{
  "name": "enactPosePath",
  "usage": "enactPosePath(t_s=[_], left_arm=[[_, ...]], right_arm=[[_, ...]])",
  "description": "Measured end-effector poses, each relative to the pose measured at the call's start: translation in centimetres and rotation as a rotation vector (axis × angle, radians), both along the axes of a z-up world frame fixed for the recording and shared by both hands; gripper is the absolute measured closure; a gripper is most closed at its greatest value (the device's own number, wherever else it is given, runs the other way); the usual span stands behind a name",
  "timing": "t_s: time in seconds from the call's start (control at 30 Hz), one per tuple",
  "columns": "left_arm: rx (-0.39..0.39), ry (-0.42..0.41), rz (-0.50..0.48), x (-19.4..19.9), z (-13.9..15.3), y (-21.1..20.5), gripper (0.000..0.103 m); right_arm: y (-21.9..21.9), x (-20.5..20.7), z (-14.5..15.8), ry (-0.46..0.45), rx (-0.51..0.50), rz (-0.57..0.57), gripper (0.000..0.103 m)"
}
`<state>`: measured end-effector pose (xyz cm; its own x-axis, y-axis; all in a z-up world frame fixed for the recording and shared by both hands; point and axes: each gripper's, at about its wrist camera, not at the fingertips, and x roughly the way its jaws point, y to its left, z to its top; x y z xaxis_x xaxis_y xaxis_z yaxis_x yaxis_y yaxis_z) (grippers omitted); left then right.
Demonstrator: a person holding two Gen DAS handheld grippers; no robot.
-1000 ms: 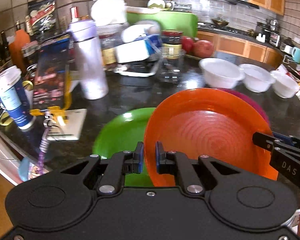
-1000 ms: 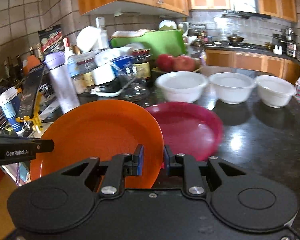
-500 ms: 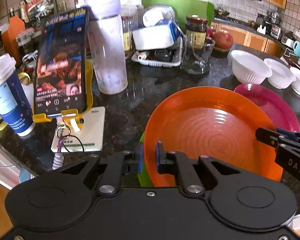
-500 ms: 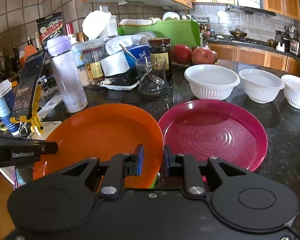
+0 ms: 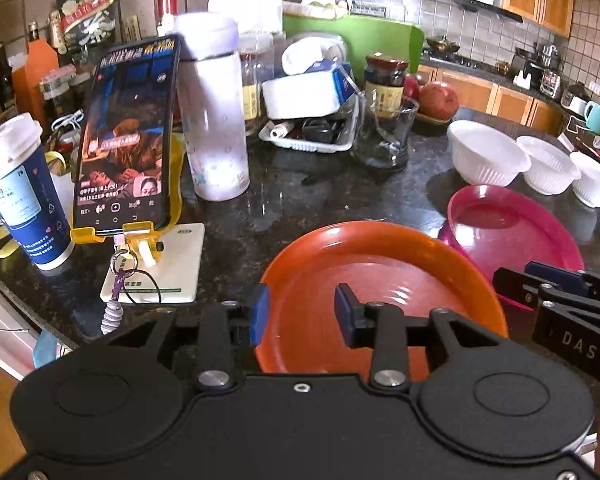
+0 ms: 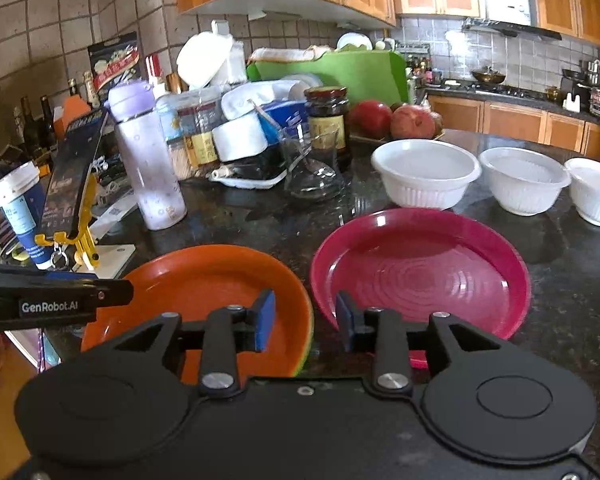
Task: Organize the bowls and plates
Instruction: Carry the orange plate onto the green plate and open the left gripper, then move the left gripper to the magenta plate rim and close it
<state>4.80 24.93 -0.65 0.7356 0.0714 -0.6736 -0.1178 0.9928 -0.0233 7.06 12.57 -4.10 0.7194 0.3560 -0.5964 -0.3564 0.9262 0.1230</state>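
Ahead of the left hand-held gripper point(image 5: 300, 312), itself matt black plastic with blue pads and bright metal screws, the orange plate point(image 5: 380, 280) looks like glossy plastic, faint rings moulded in its base. Before the right hand-held gripper point(image 6: 306, 316) the pink plate point(image 6: 420, 268) has the same shiny, ringed finish. Beyond it, three white bowls point(image 6: 426, 178) look smooth inside and ribbed outside. The worktop point(image 6: 572, 280) is dark speckled stone, polished and reflective. Farther off stand a clear glass cup point(image 6: 312, 168), a paper cup point(image 5: 20, 192) and wooden cabinets point(image 6: 512, 120).
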Motion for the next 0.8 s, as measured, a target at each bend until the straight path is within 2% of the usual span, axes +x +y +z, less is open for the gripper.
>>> enactPosePath(t_s=[0.27,0.4,0.47,0.57,0.8], left_arm=[[0.019,-0.076,-0.003,-1.4,1.3,-4.5,0.041],[0.046,-0.104,-0.019,-2.2,1.7,-7.3,0.038],[0.069,-0.111,-0.016,-2.4,1.8,-8.8,0.029],[0.088,-0.135,-0.020,-3.0,2.1,-10.9,0.029],[0.042,-0.139,-0.047,-3.4,2.2,-14.8,0.029]], right_arm=[[-4.9,-2.0,1.2,-0.084,0.021,-0.060,0.058],[-7.9,-3.1,1.6,-0.145,0.000,-0.113,0.055],[-9.5,-3.6,1.8,-0.167,0.000,-0.146,0.055],[-12.3,-4.3,2.2,-0.187,0.017,-0.185,0.055],[-18.0,-6.4,2.8,-0.217,-0.004,-0.263,0.053]])
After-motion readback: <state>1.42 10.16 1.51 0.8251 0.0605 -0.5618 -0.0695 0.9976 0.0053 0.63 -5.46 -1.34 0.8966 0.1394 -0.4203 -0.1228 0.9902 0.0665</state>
